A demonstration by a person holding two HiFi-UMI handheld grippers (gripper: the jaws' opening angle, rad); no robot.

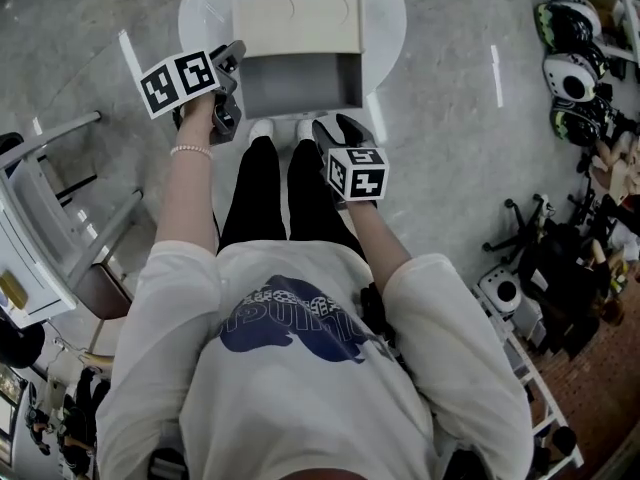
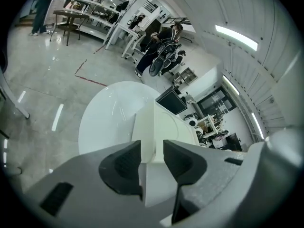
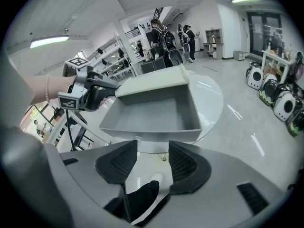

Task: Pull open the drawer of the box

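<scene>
Right gripper (image 3: 153,148) open, empty, near pulled-out grey drawer (image 3: 152,113): rigid, probably light, grip front wall; left gripper (image 2: 152,148) open astride 1 white box (image 2: 164,122) edge, seemingly unpressed.

A white short-sleeved T-shirt (image 1: 300,388) is worn, printed with a dark blue graphic (image 1: 285,330) crossed by pale marks. Black trousers (image 1: 268,193) and white shoes (image 1: 262,128) are seen below it. A bracelet (image 1: 190,150) of small pale beads is worn at the left wrist. The left hand-held gripper (image 1: 233,58) is built of grey moulded plastic, and dark, finely ribbed pads (image 2: 121,163) are set into its two jaws. A cube (image 1: 180,81) faced with black-and-white square markers is carried on it. The right hand-held gripper (image 1: 338,126) is made alike, with the same dark ribbed inserts and its own marker cube (image 1: 357,172). Small rectangular slots (image 3: 251,192) are cut into the grey shells.
</scene>
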